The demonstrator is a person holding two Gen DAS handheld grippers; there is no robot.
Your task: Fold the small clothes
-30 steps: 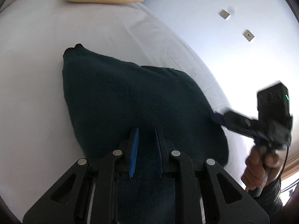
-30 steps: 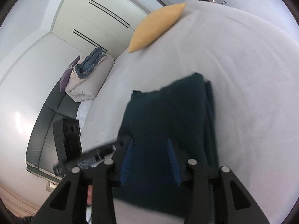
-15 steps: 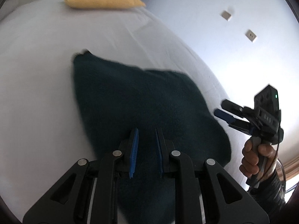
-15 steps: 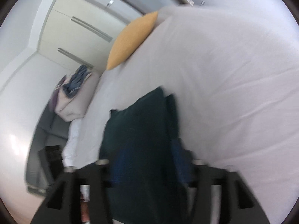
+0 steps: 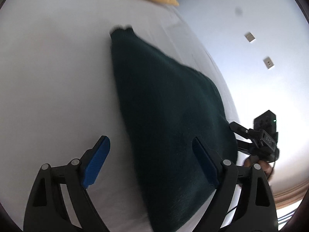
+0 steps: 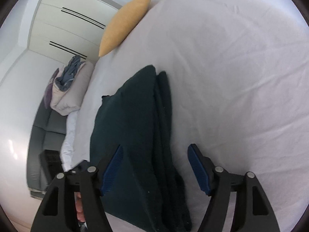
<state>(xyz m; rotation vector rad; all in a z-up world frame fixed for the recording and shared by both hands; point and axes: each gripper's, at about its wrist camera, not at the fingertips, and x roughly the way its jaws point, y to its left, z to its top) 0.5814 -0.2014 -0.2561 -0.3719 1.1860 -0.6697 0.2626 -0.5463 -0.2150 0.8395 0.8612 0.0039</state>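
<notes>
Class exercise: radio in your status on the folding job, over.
Left gripper and right gripper just opened, jaws wide, holding nothing. Dark green garment lies folded on the white bed. Nothing in the way.

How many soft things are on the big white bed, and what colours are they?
Dark green folded garment: 1
Yellow pillow: 1
Total: 2 soft things on the white bed
</notes>
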